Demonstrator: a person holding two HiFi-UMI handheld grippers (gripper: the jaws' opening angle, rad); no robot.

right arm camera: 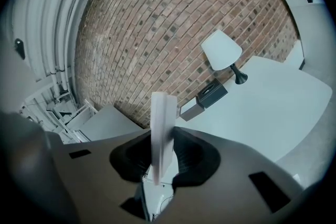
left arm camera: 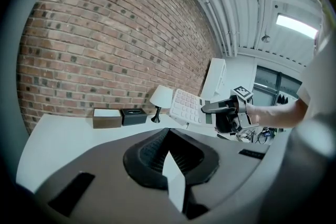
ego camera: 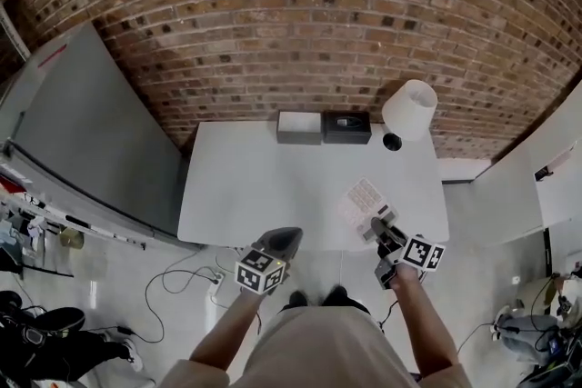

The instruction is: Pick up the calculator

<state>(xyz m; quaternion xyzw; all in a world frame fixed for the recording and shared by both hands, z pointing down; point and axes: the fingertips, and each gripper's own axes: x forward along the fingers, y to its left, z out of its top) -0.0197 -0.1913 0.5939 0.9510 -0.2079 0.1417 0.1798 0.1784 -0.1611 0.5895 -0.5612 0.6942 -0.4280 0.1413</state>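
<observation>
My right gripper is shut on the near edge of the white calculator and holds it off the white table near the front right corner. The left gripper view shows the calculator tilted, its keys facing that camera, with the right gripper clamped on its right side. In the right gripper view the calculator stands edge-on between the jaws. My left gripper hovers at the table's front edge. Its jaw tips meet and I see nothing held in it.
At the back of the table stand a grey box, a black box and a white lamp. A brick wall runs behind. A grey panel leans at the left. Cables lie on the floor.
</observation>
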